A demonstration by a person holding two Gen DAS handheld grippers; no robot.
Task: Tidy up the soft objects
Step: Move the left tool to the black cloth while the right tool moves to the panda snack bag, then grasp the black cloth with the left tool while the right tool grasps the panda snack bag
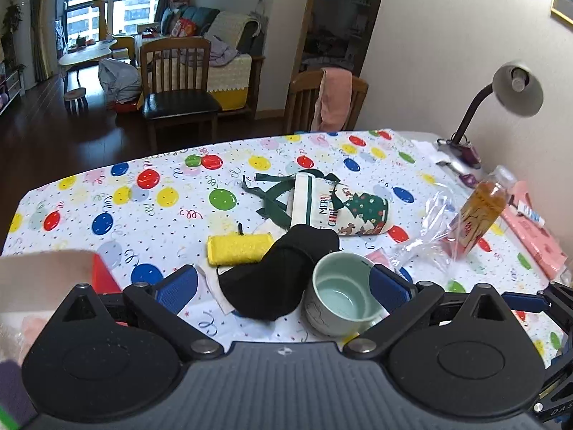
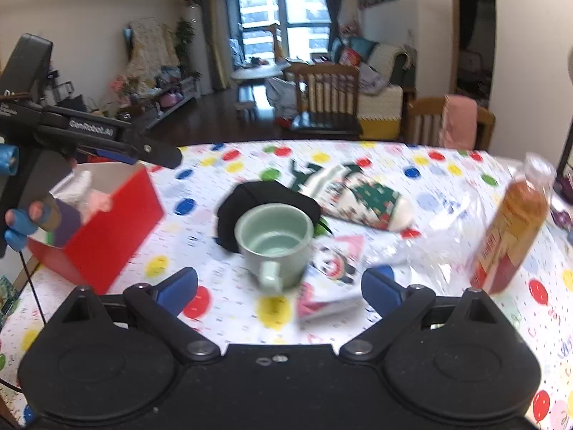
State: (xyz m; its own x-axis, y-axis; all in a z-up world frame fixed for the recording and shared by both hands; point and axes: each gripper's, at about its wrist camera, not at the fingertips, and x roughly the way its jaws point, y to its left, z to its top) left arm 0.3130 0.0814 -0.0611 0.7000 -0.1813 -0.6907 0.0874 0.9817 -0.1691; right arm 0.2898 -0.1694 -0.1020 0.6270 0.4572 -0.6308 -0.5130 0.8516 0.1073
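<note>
My left gripper [image 1: 283, 283] is open and empty above the near table edge, with a black cloth [image 1: 275, 276] and a pale green mug [image 1: 340, 294] between its fingers. A yellow rolled towel [image 1: 238, 249] lies just beyond, and a Christmas-print cloth bag [image 1: 336, 209] further back. My right gripper [image 2: 279, 286] is open and empty, facing the mug [image 2: 274, 240], the black cloth [image 2: 247, 197] behind it and the Christmas bag [image 2: 361, 200]. A red box [image 2: 104, 229] with soft items inside stands at the left; the left gripper [image 2: 157, 156] hovers over it there.
An amber bottle [image 1: 483, 211] leans on crumpled clear plastic [image 1: 429, 236] at the right. A desk lamp [image 1: 512, 89] stands at the far right corner. Pink packets [image 2: 329, 286] lie near the mug. Two wooden chairs [image 1: 179, 82] stand beyond the balloon-print tablecloth [image 1: 107, 193].
</note>
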